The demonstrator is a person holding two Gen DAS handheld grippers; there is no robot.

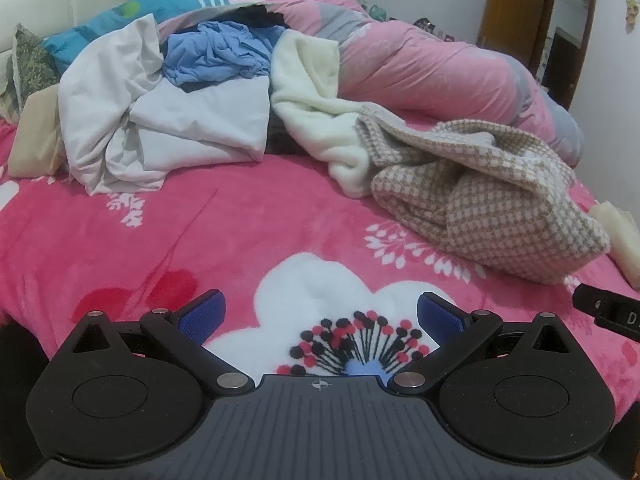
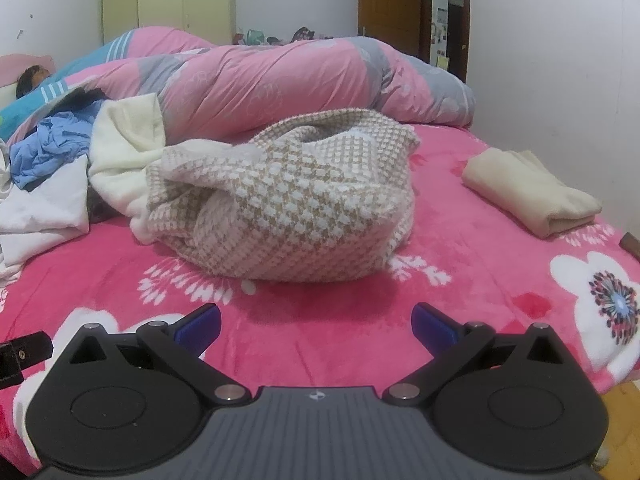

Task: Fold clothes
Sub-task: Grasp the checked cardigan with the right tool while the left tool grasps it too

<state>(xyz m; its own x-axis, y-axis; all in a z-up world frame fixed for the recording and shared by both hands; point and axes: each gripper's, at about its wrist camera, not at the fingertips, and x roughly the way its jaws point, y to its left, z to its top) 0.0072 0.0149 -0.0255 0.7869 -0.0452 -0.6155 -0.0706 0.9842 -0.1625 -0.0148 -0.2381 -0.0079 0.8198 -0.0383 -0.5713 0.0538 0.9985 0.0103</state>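
Right tool before checked garment

I get even, soft indoor light from above in both wrist views, with no glare and only a faint shadow under the checked knit garment. The pink bedspread looks saturated. Fisheye bending curves the door frame and walls, the corners go dark, and distant detail looks soft and slightly smeared.

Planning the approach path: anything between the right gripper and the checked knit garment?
Nothing: right wrist view shows only bare pink floral blanket between the open right gripper and the checked knit garment.
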